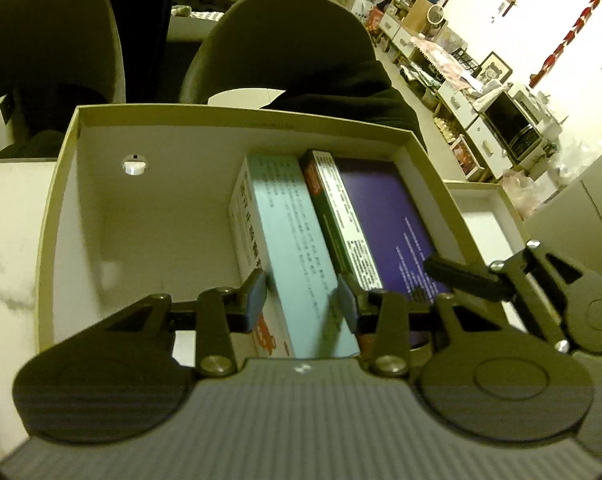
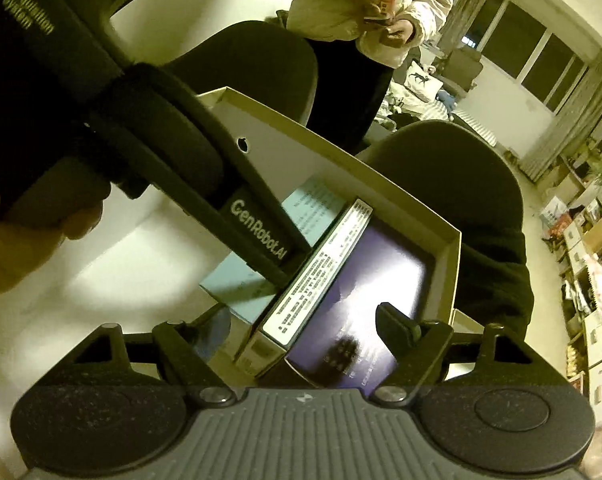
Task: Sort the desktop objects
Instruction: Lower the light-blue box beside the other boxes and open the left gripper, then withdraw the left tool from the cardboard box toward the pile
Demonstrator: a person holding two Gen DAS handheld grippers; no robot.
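Tray: an open cardboard box lid (image 1: 57,216) lies on the white surface (image 1: 5,240); a round finger hole (image 1: 134,167) shows in its base at 10 o'clock in the left wrist view.
Pale box: a light blue box (image 1: 289,240) lies inside the tray at 6 o'clock of its floor, long side running away from the camera.
Purple box: a dark purple box (image 1: 385,216) with a white printed side lies just beside the pale box, at its 3 o'clock, against the tray's right wall.
Left gripper: the left gripper (image 1: 301,300) has its fingers (image 1: 255,300) set narrow, 1 on each long side of the pale box, pads at its sides; whether they press it I cannot tell for sure, though they look closed on it.
Right gripper: the right gripper (image 2: 301,332) stands with fingers (image 2: 393,330) wide over the near end of the purple box, pads clear of it.
Second tray: a smaller open box (image 1: 485,216) sits at 3 o'clock of the main tray.
Person: someone in a pale padded jacket (image 2: 341,0) stands at 12 o'clock behind 2 dark chairs (image 1: 285,40).
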